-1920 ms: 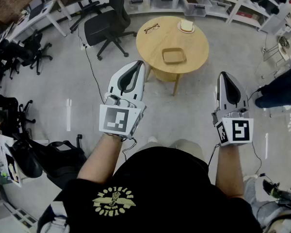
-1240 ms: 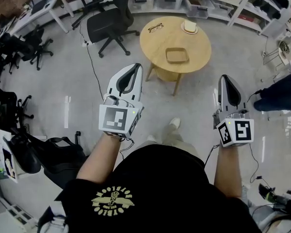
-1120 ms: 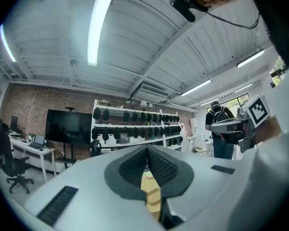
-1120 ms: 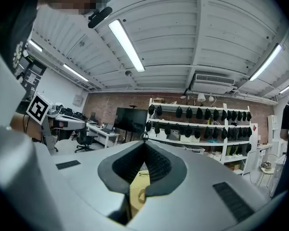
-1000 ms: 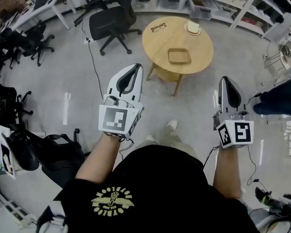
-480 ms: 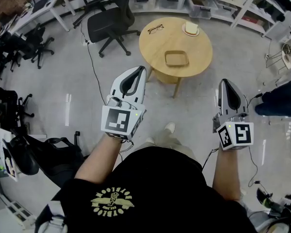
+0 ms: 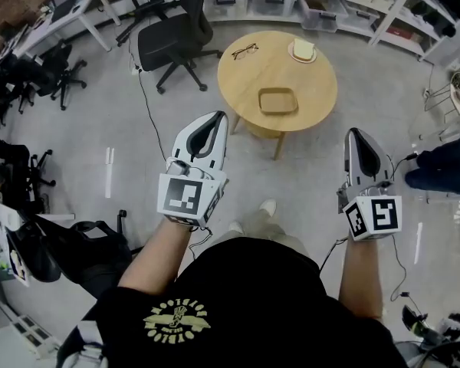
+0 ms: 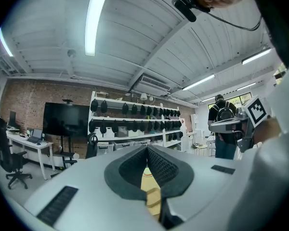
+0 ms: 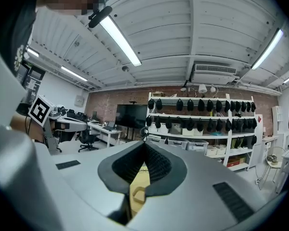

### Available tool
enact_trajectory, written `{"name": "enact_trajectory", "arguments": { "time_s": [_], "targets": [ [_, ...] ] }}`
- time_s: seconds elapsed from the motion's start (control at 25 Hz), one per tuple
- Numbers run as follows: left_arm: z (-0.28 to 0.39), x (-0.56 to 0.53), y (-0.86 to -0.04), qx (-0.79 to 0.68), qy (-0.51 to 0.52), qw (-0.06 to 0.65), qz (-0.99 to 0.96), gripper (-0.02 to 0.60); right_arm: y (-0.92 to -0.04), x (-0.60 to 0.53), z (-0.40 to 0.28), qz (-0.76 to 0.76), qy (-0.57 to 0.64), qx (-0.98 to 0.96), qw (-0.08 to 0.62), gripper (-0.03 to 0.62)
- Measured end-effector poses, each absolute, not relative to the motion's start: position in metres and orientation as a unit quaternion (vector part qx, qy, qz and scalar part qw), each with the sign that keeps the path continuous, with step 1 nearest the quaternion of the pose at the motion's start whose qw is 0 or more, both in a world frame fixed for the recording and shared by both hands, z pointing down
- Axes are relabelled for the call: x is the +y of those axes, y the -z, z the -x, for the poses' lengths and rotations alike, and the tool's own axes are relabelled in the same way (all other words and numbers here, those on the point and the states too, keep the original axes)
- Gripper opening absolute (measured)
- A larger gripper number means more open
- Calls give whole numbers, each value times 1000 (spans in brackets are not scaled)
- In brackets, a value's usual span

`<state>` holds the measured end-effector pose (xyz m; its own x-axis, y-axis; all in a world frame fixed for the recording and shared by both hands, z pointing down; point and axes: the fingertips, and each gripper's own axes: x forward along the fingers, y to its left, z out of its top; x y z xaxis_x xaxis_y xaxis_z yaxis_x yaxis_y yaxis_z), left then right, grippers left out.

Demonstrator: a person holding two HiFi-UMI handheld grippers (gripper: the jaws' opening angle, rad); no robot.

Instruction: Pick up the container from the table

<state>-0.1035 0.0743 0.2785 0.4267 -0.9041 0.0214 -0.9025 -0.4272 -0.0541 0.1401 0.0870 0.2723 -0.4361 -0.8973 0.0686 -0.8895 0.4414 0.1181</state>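
Note:
A shallow tan rectangular container (image 7: 277, 100) lies on a round wooden table (image 7: 247, 73) ahead of me in the head view. My left gripper (image 7: 221, 116) is held level short of the table's near left edge, jaws shut and empty. My right gripper (image 7: 356, 133) hangs level to the right of the table, also shut with nothing in it. In the left gripper view the closed tips (image 8: 147, 147) frame a sliver of the tan container (image 8: 154, 197). The right gripper view shows closed tips (image 9: 144, 143) with the container (image 9: 137, 194) below them.
A pair of glasses (image 7: 244, 50) and a white cup on a saucer (image 7: 301, 50) share the table. A black office chair (image 7: 173, 41) stands to its left, shelves (image 7: 307, 2) run behind, and another person (image 7: 445, 163) stands at the right. Cables trail on the floor.
Both grippers and my body have moved forward toward the round table; the table now sits closer to the gripper tips. Both stay shut.

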Motion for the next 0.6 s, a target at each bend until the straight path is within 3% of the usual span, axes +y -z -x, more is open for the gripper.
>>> {"name": "enact_trajectory", "arguments": {
  "time_s": [0.6],
  "targets": [
    [88,16,-293,545,38,5,838,18,-294,20,-148,-511,5,-858,60,15]
  ]
}}
